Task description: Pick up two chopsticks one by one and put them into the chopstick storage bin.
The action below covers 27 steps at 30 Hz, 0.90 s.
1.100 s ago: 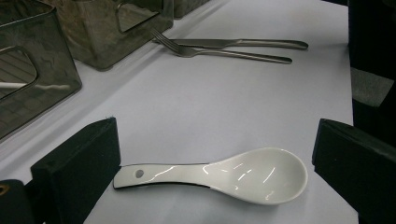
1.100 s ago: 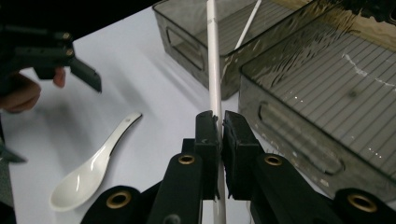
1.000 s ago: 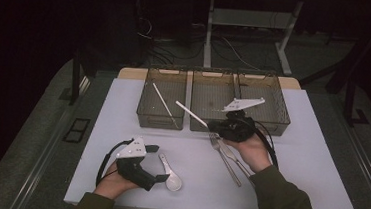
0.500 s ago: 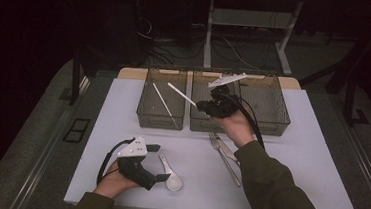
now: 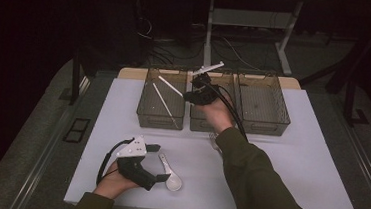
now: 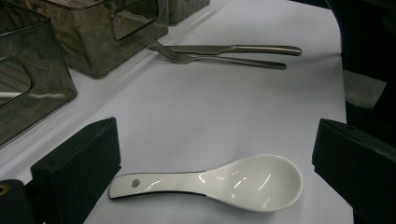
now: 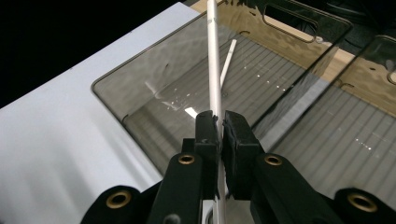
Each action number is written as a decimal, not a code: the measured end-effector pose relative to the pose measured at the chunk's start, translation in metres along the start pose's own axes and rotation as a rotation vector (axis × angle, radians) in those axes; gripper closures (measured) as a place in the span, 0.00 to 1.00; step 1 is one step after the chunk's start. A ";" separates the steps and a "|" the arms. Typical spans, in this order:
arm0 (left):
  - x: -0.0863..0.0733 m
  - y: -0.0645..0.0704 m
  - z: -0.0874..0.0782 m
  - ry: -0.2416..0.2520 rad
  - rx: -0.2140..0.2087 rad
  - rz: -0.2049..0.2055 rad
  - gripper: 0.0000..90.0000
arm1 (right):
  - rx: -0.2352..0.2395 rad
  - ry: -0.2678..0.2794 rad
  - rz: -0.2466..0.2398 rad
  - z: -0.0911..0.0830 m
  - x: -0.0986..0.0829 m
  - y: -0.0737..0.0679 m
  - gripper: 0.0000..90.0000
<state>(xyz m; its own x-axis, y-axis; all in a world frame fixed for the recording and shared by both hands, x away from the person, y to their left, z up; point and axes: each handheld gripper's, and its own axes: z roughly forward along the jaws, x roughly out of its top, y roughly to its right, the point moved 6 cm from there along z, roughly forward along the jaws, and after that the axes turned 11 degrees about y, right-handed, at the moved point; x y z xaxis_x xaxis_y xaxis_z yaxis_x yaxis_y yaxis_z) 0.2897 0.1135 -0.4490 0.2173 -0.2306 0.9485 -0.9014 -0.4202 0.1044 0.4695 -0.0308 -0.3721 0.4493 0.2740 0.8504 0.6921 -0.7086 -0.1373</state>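
Pinching white chopstick (image 7: 214, 70), right hand-held gripper (image 7: 218, 122) above left bin (image 7: 140, 100).

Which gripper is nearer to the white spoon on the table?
Left. The left gripper sits right at the white spoon, jaws open around it; the right gripper is far off over the bins.

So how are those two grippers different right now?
The right gripper is shut on a white chopstick and raised over the left bin; the left gripper is open and holds nothing. The right one is up by the bins, while the left sits low on the table, its jaws either side of a white spoon. Both are black, hand-held and cabled.
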 end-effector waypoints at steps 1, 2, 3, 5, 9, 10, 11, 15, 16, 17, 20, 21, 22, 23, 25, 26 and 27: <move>0.000 0.000 0.000 0.001 -0.001 0.001 0.00 | -0.005 -0.005 -0.003 0.004 0.001 0.000 0.94; 0.000 0.000 0.000 0.001 -0.001 0.000 0.00 | -0.009 -0.008 0.000 0.008 0.002 0.000 0.94; 0.000 0.000 0.000 0.004 -0.002 -0.003 0.00 | -0.012 -0.011 0.002 0.013 0.004 0.000 0.94; 0.000 0.000 0.000 0.001 -0.003 0.002 0.00 | -0.019 -0.016 0.008 0.021 0.005 0.000 0.94; 0.000 0.001 0.000 0.003 -0.002 0.000 0.00 | -0.031 -0.039 0.010 0.039 0.008 0.000 0.94; 0.000 0.000 -0.001 0.003 -0.002 0.001 0.00 | -0.037 -0.046 0.010 0.043 0.009 0.000 0.94; 0.000 0.000 -0.001 0.003 -0.002 0.005 0.00 | -0.038 -0.049 0.007 0.046 0.009 0.000 0.94; 0.000 0.000 0.000 0.001 0.000 0.004 0.00 | -0.045 -0.071 0.015 0.061 0.011 -0.002 0.94; 0.000 0.000 -0.001 0.001 -0.001 0.005 0.00 | -0.048 -0.079 0.014 0.064 0.011 -0.002 0.94; 0.000 0.001 -0.001 0.001 -0.001 0.006 0.00 | -0.055 -0.092 0.010 0.069 0.011 -0.003 0.94; 0.000 0.001 -0.001 0.002 -0.002 0.003 0.00 | -0.069 -0.107 0.017 0.078 0.011 -0.002 0.94; 0.000 0.001 -0.001 0.003 -0.003 0.002 0.00 | -0.078 -0.118 0.018 0.082 0.010 -0.001 0.94; 0.000 0.001 -0.001 0.002 -0.003 0.003 0.00 | -0.082 -0.122 0.018 0.083 0.010 -0.001 0.94; 0.000 0.000 -0.001 0.003 -0.004 0.003 0.00 | -0.080 -0.132 0.016 0.086 0.009 0.000 0.94; 0.001 0.000 -0.001 0.002 -0.004 0.005 0.00 | -0.083 -0.144 0.018 0.090 0.007 -0.002 0.94; 0.001 0.000 -0.001 0.002 -0.004 0.005 0.00 | -0.078 -0.147 0.016 0.091 0.007 -0.002 0.94; 0.001 0.000 -0.001 0.002 -0.004 0.004 0.00 | -0.079 -0.153 0.024 0.092 0.006 -0.003 0.94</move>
<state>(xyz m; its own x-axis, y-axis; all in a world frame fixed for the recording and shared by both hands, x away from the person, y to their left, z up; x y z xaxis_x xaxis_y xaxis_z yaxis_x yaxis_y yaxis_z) 0.2889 0.1145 -0.4481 0.2129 -0.2308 0.9494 -0.9037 -0.4159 0.1016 0.5226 0.0330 -0.4133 0.5499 0.3480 0.7592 0.6363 -0.7634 -0.1110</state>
